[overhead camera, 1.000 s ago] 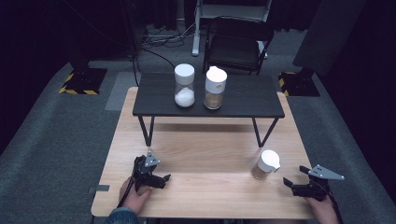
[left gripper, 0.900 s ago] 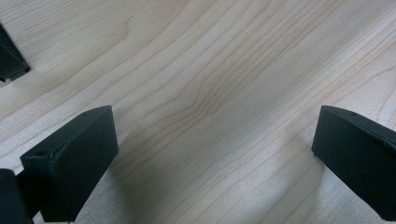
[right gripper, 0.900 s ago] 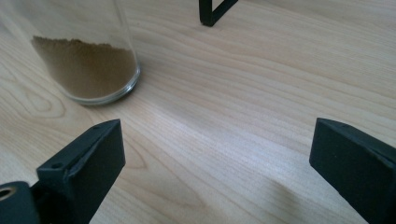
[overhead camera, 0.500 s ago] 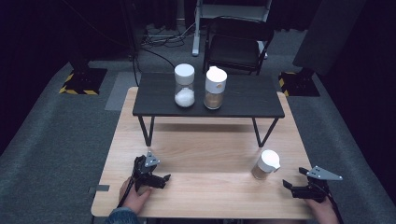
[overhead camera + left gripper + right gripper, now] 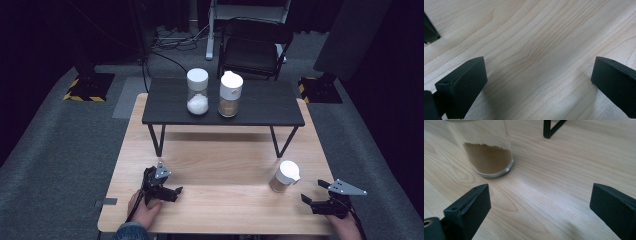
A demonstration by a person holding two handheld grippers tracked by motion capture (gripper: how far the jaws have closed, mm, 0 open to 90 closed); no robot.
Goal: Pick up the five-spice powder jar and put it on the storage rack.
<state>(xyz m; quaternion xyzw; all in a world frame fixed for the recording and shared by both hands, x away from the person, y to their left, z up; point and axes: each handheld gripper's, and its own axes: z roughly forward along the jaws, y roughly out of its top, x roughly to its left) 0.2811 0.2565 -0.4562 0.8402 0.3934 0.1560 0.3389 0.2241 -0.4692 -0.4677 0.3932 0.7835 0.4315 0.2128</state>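
Your left hand-held gripper (image 5: 167, 190) rests on the wooden surface (image 5: 220, 160), jaws wide apart over bare wood. Your right hand-held gripper (image 5: 312, 200) sits low too, jaws wide and empty. Just ahead and to its left stands a jar of brown powder (image 5: 285, 176). Farther off, a black shelf (image 5: 260, 102) carries a white-powder jar (image 5: 197, 92) and another brown jar (image 5: 230, 94).
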